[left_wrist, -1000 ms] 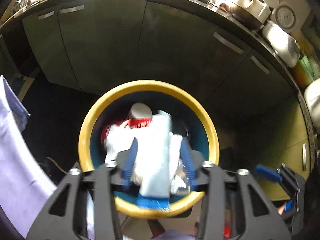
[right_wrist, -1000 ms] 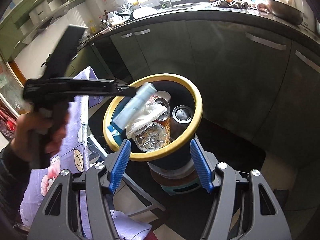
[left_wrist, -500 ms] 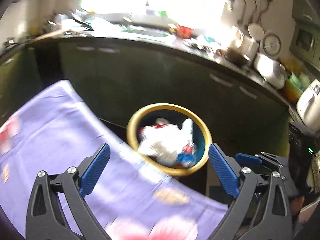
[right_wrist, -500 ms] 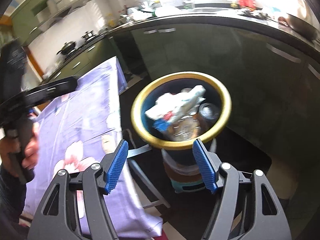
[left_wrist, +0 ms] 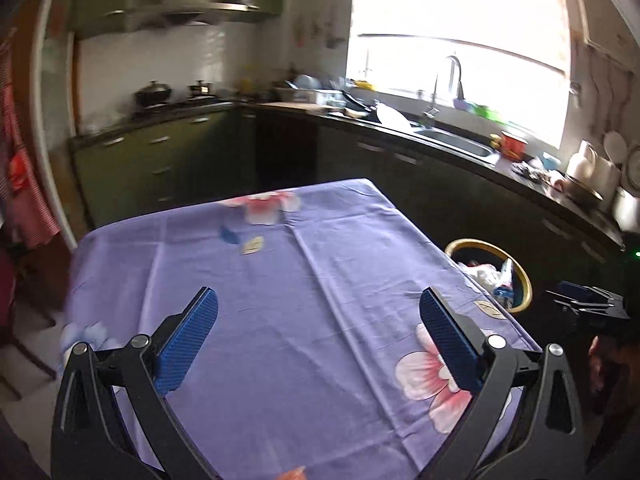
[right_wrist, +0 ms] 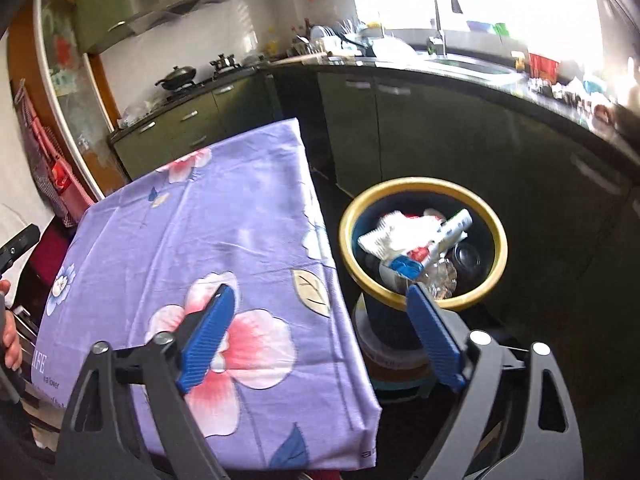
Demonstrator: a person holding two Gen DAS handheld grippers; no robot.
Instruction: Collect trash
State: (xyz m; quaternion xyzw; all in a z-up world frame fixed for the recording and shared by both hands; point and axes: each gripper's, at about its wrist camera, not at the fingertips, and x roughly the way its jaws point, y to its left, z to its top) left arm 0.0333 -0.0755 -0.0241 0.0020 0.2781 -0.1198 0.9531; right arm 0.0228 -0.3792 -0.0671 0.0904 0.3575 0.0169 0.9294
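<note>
trash fills the bin beside your table, your left claw spread empty, your right claw opening, nothing between.

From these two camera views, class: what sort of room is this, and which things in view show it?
A home kitchen. A sink with a tall tap sits under the window, a wok rests on the stove, and green cabinets line the walls.
</note>
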